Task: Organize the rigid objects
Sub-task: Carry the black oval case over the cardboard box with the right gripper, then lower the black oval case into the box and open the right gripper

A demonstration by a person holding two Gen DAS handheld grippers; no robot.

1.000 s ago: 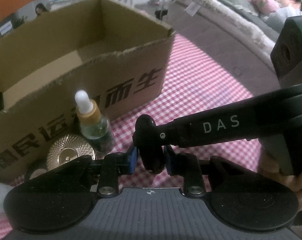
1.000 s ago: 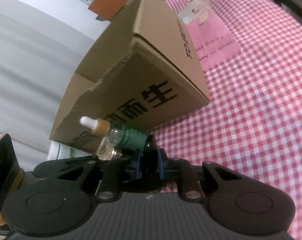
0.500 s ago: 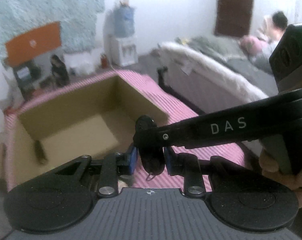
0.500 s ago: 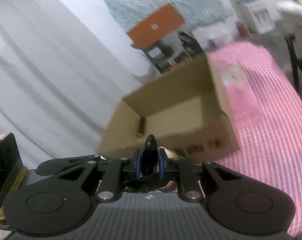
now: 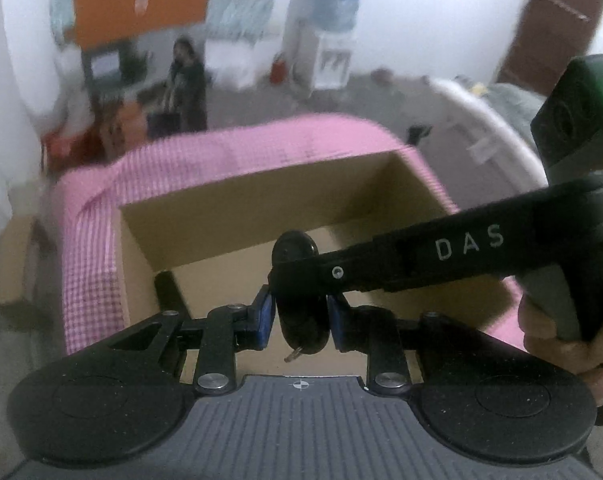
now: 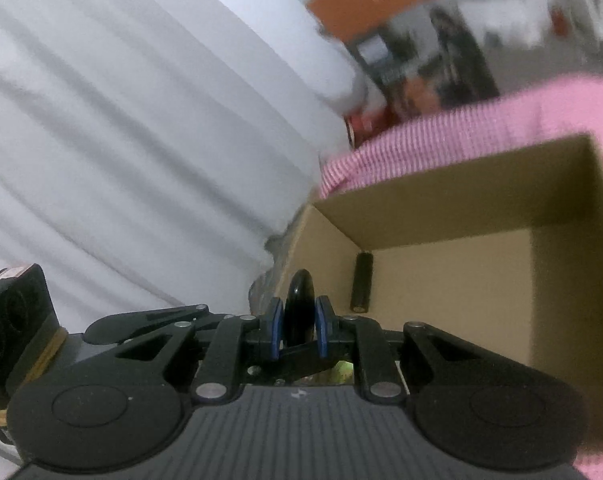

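Both jaws clenched on one black key fob (image 5: 301,312), over cardboard box (image 5: 261,196), black cylinder (image 6: 360,286) inside.

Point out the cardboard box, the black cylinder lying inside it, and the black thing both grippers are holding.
cardboard box (image 6: 461,196): right wrist view, inner face of its far wall.
black cylinder (image 6: 361,282): right wrist view, middle of its side.
black object (image 5: 299,320): left wrist view, body between the blue pads.

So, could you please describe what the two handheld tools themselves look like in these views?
Both are matte black linkage grippers with blue finger pads, silver pivot bolts and a ribbed grey body. The right tool carries a long black bar lettered DAS in white, seen from the left tool, plus a dark camera block showing a green light.
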